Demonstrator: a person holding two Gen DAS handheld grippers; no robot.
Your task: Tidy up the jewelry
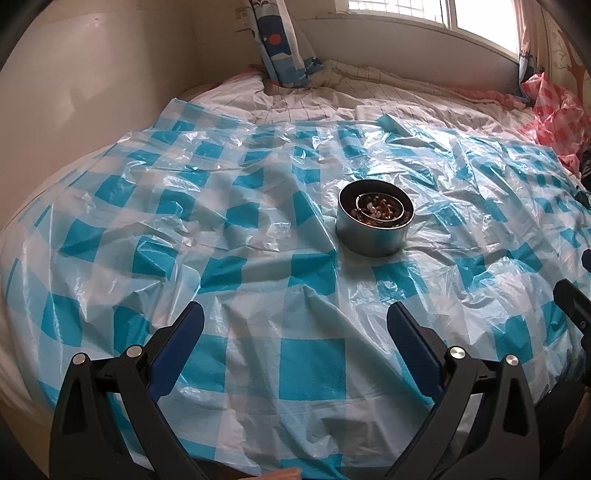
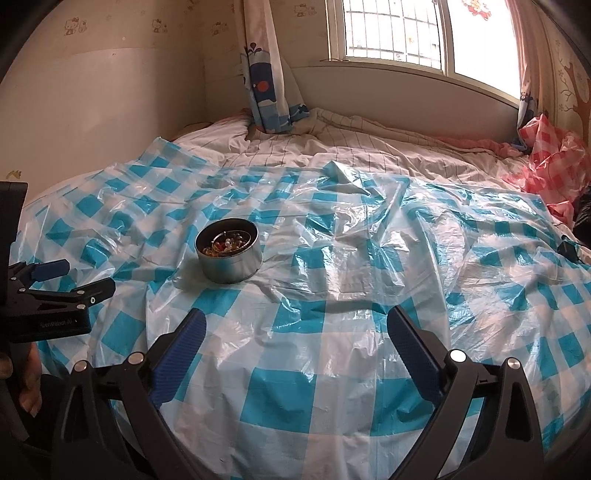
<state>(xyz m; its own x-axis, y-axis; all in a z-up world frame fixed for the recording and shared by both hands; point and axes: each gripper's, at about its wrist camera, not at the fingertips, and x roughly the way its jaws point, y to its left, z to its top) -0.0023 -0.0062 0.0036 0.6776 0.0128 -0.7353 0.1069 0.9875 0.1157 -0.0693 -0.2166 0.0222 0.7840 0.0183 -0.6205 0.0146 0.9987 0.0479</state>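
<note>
A round metal tin (image 1: pixel 373 229) (image 2: pixel 229 258) stands upright on the blue-and-white checked plastic sheet (image 1: pixel 280 295) (image 2: pixel 332 369). Inside it lie beaded jewelry (image 1: pixel 380 211) (image 2: pixel 226 246) and a thin silver bangle. My left gripper (image 1: pixel 294 322) hovers over the sheet short of the tin, open, nothing between its blue pads. My right gripper (image 2: pixel 295 326) is open too, empty, with the tin ahead and to its left. The left gripper (image 2: pixel 55 284) also shows from the side at the left edge of the right wrist view.
The sheet covers a bed with a striped quilt (image 1: pixel 332 96) (image 2: pixel 369 147). A crumpled pink checked plastic bag (image 1: pixel 554 107) (image 2: pixel 550 166) lies at the far right. A wall with a window (image 2: pixel 406 33) and a curtain (image 1: pixel 277 44) (image 2: pixel 266 81) stand behind the bed.
</note>
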